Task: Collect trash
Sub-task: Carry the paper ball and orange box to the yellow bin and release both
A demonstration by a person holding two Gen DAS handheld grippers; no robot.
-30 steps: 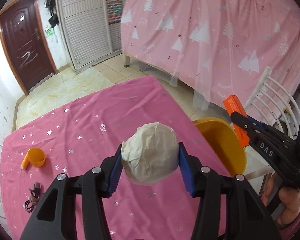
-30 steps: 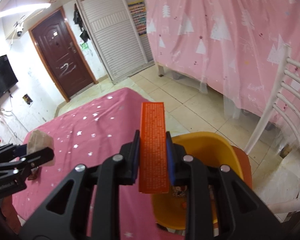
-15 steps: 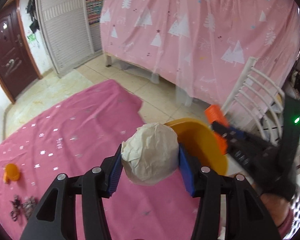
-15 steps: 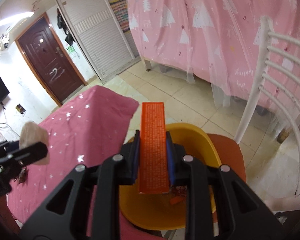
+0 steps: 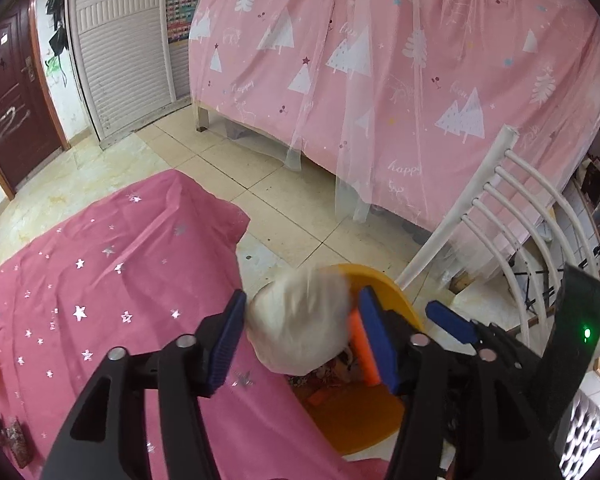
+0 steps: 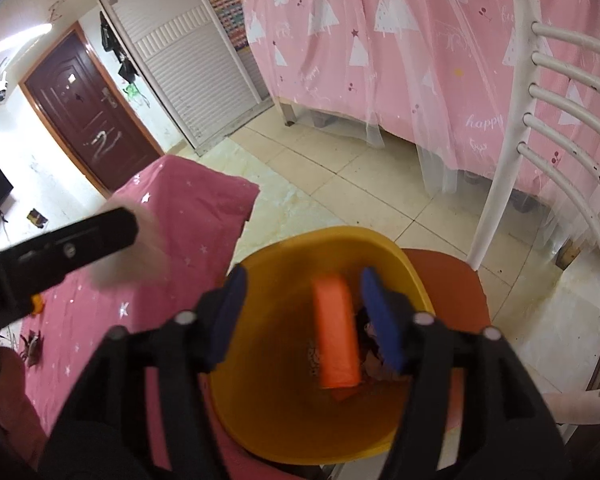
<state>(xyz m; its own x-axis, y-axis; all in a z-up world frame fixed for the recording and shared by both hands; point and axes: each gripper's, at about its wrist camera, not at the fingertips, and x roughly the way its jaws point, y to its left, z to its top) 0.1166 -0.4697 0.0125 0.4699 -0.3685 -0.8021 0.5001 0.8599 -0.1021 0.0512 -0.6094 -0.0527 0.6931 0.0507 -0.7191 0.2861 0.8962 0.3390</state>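
Orange box point(image 6: 336, 332) sits blurred between the spread-apart jaws of the right gripper point(image 6: 300, 316), touching neither, over the yellow bin point(image 6: 380, 242). At ten o'clock the left gripper point(image 5: 300, 332), its jaws just as wide, frames a white wad point(image 5: 298, 328) above the bin's rim; whether a pad touches it is unclear.
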